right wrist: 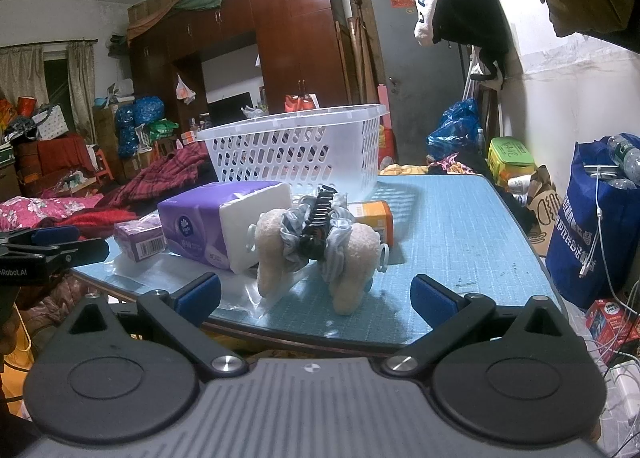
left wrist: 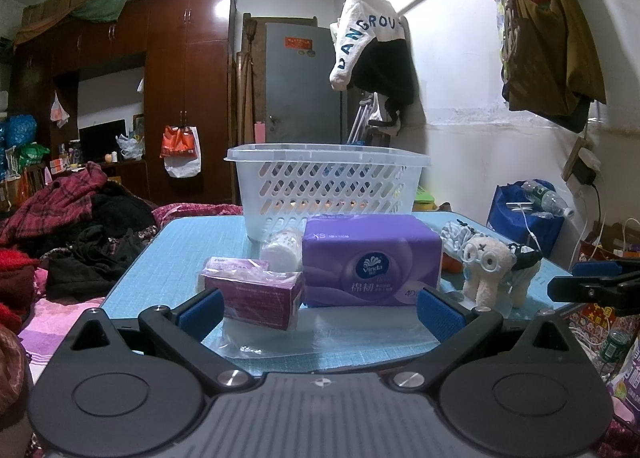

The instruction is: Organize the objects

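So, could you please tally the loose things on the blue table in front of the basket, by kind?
Tissue pack: 1
Small purple box: 1
Orange box: 1
White bottle: 1
Plush toy: 1
Black hair claw: 1
Total: 6

translucent white plastic basket (left wrist: 328, 182) with perforated walls; glossy purple plastic-wrapped tissue pack (left wrist: 370, 260); fuzzy cream plush toy (right wrist: 316, 254); matt blue gridded table mat (right wrist: 460, 234); crinkled clear plastic film (left wrist: 320, 334); glossy dark wood wardrobe (left wrist: 188, 70).
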